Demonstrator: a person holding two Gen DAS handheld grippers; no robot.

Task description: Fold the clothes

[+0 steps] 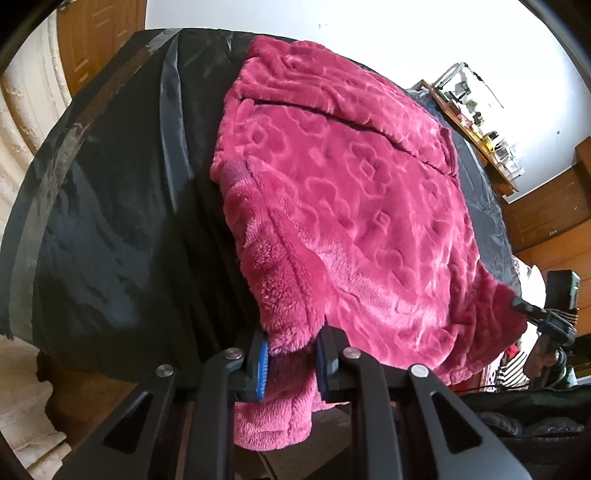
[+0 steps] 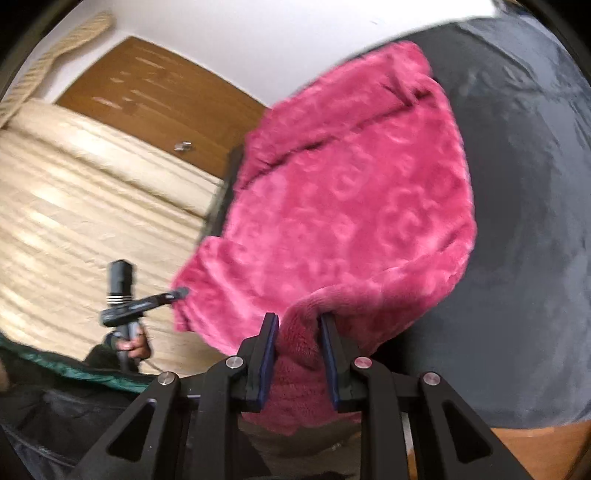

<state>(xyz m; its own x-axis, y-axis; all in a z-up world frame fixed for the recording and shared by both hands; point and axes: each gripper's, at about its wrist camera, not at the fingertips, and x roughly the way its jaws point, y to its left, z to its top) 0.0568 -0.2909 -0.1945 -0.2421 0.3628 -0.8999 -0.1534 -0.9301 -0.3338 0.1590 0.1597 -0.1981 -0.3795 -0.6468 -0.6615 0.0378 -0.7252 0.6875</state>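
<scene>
- A pink fleece garment (image 1: 343,206) lay spread on a table covered in black cloth (image 1: 110,221); its plush pile was embossed with flower shapes; its near edge hung over the table's front.
- The left gripper (image 1: 291,363) was clamped on one near corner of the fleece; the right gripper (image 2: 299,354) pinched the other.
- Behind stood a white wall (image 1: 332,22), a wooden door (image 2: 155,96) and cream bedding (image 2: 92,192).
</scene>
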